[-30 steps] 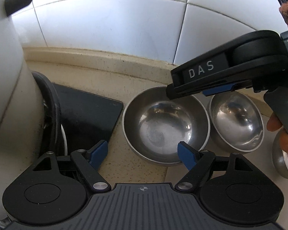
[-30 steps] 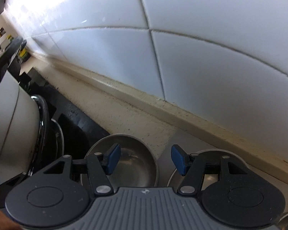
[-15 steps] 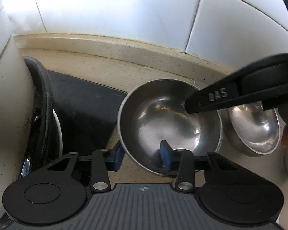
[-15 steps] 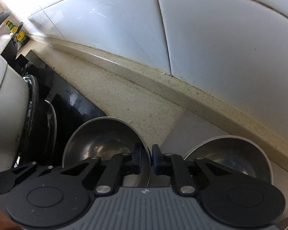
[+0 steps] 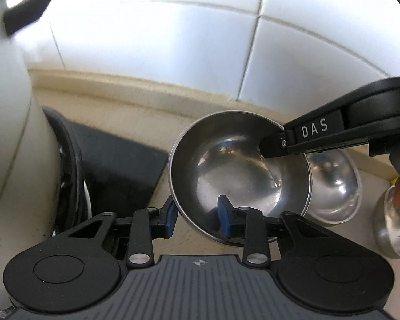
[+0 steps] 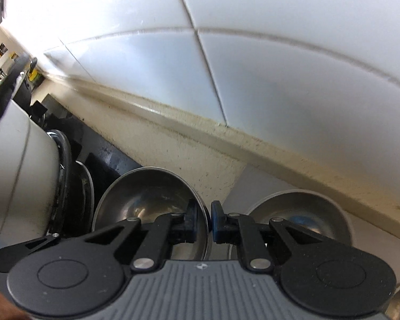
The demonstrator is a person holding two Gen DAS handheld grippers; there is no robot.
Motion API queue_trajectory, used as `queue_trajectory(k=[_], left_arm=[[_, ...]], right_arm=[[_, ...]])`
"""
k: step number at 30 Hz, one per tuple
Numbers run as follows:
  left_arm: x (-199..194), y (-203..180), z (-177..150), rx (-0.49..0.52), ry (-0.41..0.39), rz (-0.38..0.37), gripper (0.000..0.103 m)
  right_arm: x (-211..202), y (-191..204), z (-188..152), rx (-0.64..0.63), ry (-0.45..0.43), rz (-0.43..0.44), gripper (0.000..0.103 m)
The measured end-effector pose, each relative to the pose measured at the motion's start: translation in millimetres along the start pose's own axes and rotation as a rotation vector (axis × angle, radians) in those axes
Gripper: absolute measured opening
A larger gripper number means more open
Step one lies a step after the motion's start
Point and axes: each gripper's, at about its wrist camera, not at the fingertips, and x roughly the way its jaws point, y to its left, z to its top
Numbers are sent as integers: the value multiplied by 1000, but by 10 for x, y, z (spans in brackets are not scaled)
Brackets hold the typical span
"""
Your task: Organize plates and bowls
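Observation:
A steel bowl (image 5: 240, 176) is held off the counter, tilted. My left gripper (image 5: 197, 217) is shut on its near rim, one blue pad inside and one outside. My right gripper (image 6: 203, 222) is shut on the same bowl's (image 6: 146, 200) right rim; its black body (image 5: 333, 130) shows in the left wrist view. A second steel bowl (image 5: 336, 186) sits on the counter to the right, also in the right wrist view (image 6: 296, 213). A third small steel bowl (image 5: 392, 229) is at the far right.
A white appliance (image 5: 10, 146) with a black rim stands at the left, on a black mat (image 5: 114, 168). The white tiled wall (image 5: 173, 53) and beige counter ledge (image 5: 146, 88) run close behind the bowls.
Both grippers closed on the bowl's rim, then lifted it; the bowl now sits higher and tilted, overlapping the second bowl.

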Motion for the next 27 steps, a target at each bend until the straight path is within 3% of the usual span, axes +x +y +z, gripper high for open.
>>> queue_trajectory(k=[16, 27], left_arm=[[-475, -670, 223, 143, -106, -56, 34], [-324, -1018, 360, 208, -101, -93, 34]], right_arm=[[-902, -322, -128, 79, -131, -76, 0], [-964, -650, -228, 167, -151, -119, 0]])
